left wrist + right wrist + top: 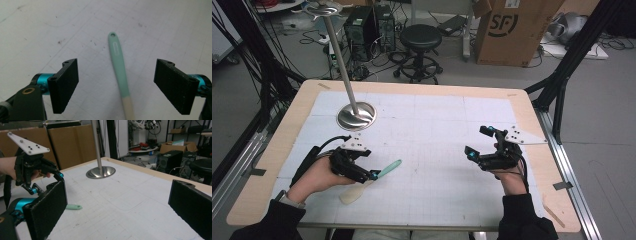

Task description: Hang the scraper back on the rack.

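Observation:
A spatula (384, 171) with a mint-green handle and a cream blade lies flat on the white mat at the front left. My left gripper (374, 175) hovers low over it, open. In the left gripper view the handle (117, 57) runs up between the two black pads (65, 85), with a clear gap on each side. My right gripper (477, 141) is held above the mat at the right, pointing left across the table. It is open, and its wide-set jaws (120, 205) have nothing between them. The handle's tip (73, 206) peeks out beside its left jaw.
A steel stand with a round base (356, 116) and a tall leaning pole rises at the back left of the mat (437, 125); it also appears in the right gripper view (100, 172). The wooden table edge (532, 165) frames the mat. A stool and cardboard boxes stand beyond the table.

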Tool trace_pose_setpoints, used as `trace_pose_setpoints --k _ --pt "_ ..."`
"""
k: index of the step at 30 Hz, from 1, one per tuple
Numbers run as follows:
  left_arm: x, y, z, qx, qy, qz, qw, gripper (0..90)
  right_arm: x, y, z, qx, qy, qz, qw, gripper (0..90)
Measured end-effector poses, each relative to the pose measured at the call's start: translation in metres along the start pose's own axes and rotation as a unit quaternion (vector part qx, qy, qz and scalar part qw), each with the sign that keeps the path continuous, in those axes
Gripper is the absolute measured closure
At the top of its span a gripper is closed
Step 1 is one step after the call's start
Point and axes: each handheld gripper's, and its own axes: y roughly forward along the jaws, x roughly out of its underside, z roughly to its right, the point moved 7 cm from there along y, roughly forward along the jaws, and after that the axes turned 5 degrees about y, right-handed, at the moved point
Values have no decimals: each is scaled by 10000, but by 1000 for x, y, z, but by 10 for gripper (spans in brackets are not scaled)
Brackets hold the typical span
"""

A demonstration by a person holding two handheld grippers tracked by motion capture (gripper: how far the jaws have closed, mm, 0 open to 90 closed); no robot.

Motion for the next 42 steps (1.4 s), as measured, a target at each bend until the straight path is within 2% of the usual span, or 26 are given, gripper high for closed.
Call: trace_pose_setpoints --k 6,10,13,15,18,22,29,31,33,35,40,42 --pt "2 6 2 98 140 -522 9985 296 0 -2 -2 -3 7 -11 10000 8" --pt "5 8 2 208 66 -852 9961 412 2 -3 -2 21 9 -33 10000 8" --pt "9 10 4 239 -22 -1253 9918 452 4 -5 -1 37 10 -65 10000 8" --pt "11 12 7 250 82 -1503 9883 487 5 -5 -1 42 15 -68 10000 8" --pt "12 15 11 303 121 -1712 9847 525 6 -6 -2 51 10 -90 9999 8" --pt "14 18 11 293 55 -2026 9788 576 8 -6 -2 52 51 -123 9999 8" --pt "14 20 11 328 -171 -2181 9752 664 8 -5 -2 51 2 -134 9999 8" --pt "14 20 13 326 -177 -2227 9742 683 9 -5 -2 58 20 -141 9999 8" --pt "14 21 15 345 -135 -2311 9722 694 9 -5 -2 57 25 -144 9999 8" --pt "16 23 17 338 -131 -2434 9692 710 9 -5 -2 50 14 -145 9999 8" --pt "15 25 17 237 -101 -2607 9651 739 8 -5 -2 51 -1 -128 9999 8" --pt "14 27 18 210 -88 -2713 9622 743 9 -5 -2 54 19 -140 9999 8"
